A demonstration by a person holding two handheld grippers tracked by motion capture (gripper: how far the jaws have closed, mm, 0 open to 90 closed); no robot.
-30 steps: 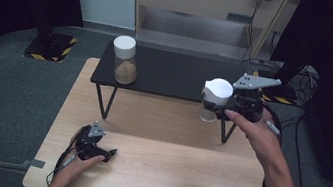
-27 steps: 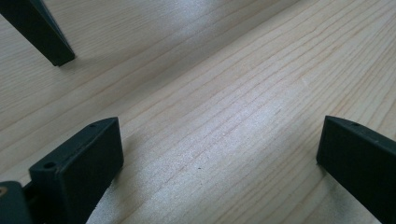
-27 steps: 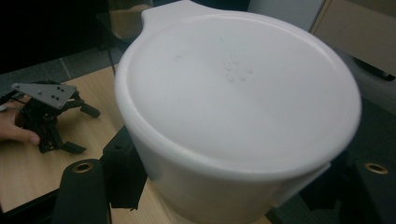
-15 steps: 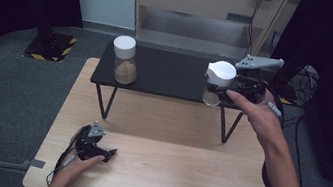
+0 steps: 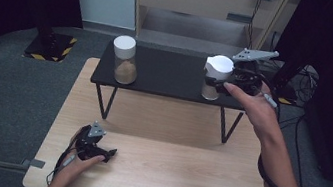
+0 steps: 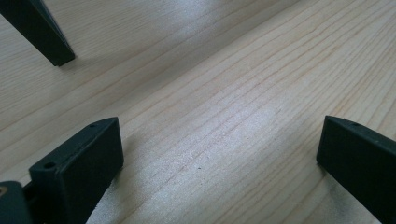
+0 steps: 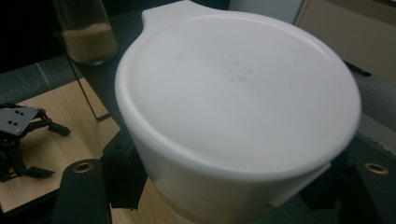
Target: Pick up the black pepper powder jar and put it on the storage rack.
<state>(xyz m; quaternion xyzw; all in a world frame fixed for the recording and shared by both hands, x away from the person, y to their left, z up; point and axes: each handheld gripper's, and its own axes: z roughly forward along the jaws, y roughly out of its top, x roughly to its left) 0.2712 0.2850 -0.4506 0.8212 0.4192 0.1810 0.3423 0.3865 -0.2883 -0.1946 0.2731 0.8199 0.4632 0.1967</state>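
A clear jar with a white lid (image 5: 220, 65) and brownish powder in its bottom is held over the right end of the black shelf (image 5: 167, 76). My right gripper (image 5: 215, 84) is shut on the jar just below the lid. In the right gripper view the white lid (image 7: 238, 88) sits between my right gripper's (image 7: 229, 191) two black jaws. Whether the jar's base rests on the shelf I cannot tell. My left gripper (image 5: 109, 154) lies on the wooden table (image 5: 168, 164) near its front left. The left gripper (image 6: 219, 154) is open, with bare wood between its jaws.
A second white-lidded jar (image 5: 124, 61) with brown powder stands on the shelf's left end; that jar (image 7: 86, 32) shows behind the held lid. The shelf stands on thin black legs (image 5: 224, 125) at the table's far side. A pale cabinet (image 5: 204, 3) lies beyond.
My right gripper has carried the jar away from me and a little upward, from in front of the shelf's right leg to over the shelf's right end. The left gripper has stayed put.
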